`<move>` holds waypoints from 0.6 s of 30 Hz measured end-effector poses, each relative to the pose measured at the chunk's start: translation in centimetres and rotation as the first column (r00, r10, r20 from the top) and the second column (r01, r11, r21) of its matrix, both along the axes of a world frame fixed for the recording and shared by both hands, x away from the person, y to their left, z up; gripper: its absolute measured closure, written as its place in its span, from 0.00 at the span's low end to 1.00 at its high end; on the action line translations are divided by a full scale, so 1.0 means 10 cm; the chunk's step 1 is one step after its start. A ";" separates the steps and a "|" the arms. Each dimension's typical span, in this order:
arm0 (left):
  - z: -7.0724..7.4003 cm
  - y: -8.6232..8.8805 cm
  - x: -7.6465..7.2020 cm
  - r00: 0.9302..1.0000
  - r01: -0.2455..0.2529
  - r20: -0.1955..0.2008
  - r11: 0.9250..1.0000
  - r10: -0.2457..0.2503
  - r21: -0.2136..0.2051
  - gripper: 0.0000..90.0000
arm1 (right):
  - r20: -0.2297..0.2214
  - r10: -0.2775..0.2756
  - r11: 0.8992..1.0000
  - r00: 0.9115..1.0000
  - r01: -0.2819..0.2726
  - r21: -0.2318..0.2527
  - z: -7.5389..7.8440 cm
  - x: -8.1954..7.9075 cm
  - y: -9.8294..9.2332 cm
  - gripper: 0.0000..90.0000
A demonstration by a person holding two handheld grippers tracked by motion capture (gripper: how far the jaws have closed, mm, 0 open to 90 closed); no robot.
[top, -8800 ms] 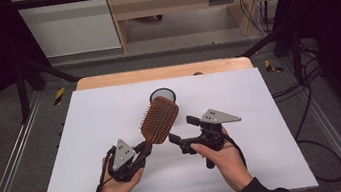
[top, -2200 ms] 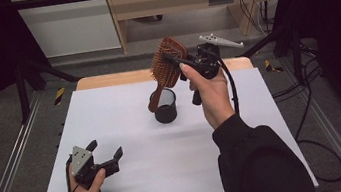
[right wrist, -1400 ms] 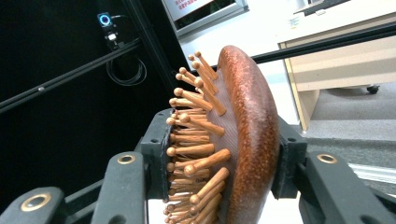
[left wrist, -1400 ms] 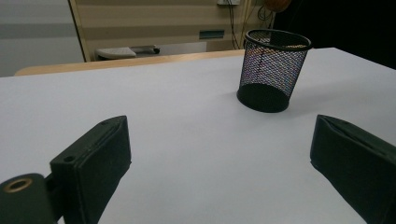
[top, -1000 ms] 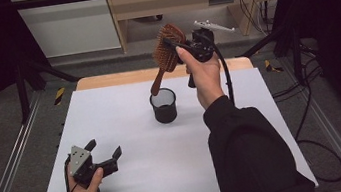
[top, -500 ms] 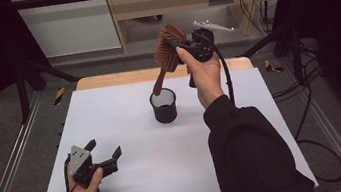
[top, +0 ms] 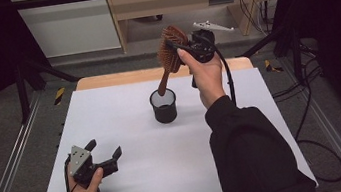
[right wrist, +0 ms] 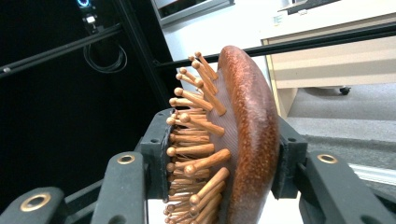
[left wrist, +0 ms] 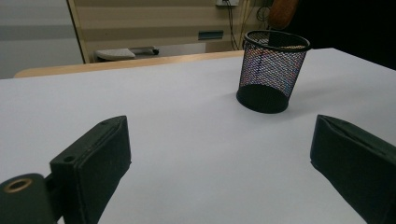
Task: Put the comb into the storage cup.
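A wooden hairbrush (top: 170,50) with peg bristles hangs handle-down over a black mesh cup (top: 164,105) at the middle of the white table. Its handle tip sits at the cup's rim. My right gripper (top: 183,49) is shut on the brush head, high above the table's far side. In the right gripper view the two pads press the hairbrush (right wrist: 233,140) from the bristle side and the back. My left gripper (top: 102,153) rests near the table's front left, open, with nothing between its fingers. Its view looks across the table at the mesh cup (left wrist: 273,70).
The white table top (top: 128,132) has free room around the cup. A wooden strip (top: 106,81) runs along its far edge. Metal frame rails (top: 7,169) flank the table. A cable (top: 228,75) trails from the right gripper.
Since two seconds ago the right gripper has lifted the brush a little and tilted it more upright over the cup. Over the last second nothing has visibly moved.
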State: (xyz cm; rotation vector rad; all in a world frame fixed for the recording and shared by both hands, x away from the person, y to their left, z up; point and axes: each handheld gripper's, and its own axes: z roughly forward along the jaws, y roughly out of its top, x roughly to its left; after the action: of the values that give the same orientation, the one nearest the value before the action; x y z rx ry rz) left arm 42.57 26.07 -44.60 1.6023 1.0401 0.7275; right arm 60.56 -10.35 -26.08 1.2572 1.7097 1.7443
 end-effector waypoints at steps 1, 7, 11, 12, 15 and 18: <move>0.00 0.00 0.00 1.000 0.000 0.000 1.000 0.000 0.000 0.06 | 0.000 0.000 1.000 1.000 0.000 0.000 0.00 0.00 0.00 0.57; 0.00 0.00 0.00 1.000 -0.004 0.002 1.000 0.004 0.002 0.06 | -0.007 0.000 1.000 1.000 0.000 -0.029 -0.05 0.02 0.03 0.57; 0.00 0.00 0.00 1.000 -0.003 0.002 1.000 0.003 0.002 0.06 | -0.014 -0.003 0.999 1.000 0.002 -0.043 -0.10 0.03 0.05 0.57; 0.00 0.00 0.00 1.000 -0.004 0.002 1.000 0.004 0.001 0.06 | -0.017 -0.003 0.999 1.000 0.002 -0.043 -0.11 0.03 0.05 0.57; 0.00 0.00 0.00 1.000 0.001 -0.001 1.000 -0.001 -0.001 0.06 | -0.022 -0.005 0.999 1.000 0.004 -0.049 -0.15 0.04 0.05 0.57; 0.00 0.00 0.00 1.000 0.003 -0.002 1.000 -0.003 0.002 0.06 | -0.030 -0.008 0.998 1.000 0.007 -0.057 -0.19 0.05 0.06 0.57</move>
State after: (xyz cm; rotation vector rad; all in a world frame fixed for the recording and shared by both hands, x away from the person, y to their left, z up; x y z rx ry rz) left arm 42.56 26.03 -44.60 1.6063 1.0383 0.7254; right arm 61.08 -9.79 -27.99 1.2695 1.7561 1.6686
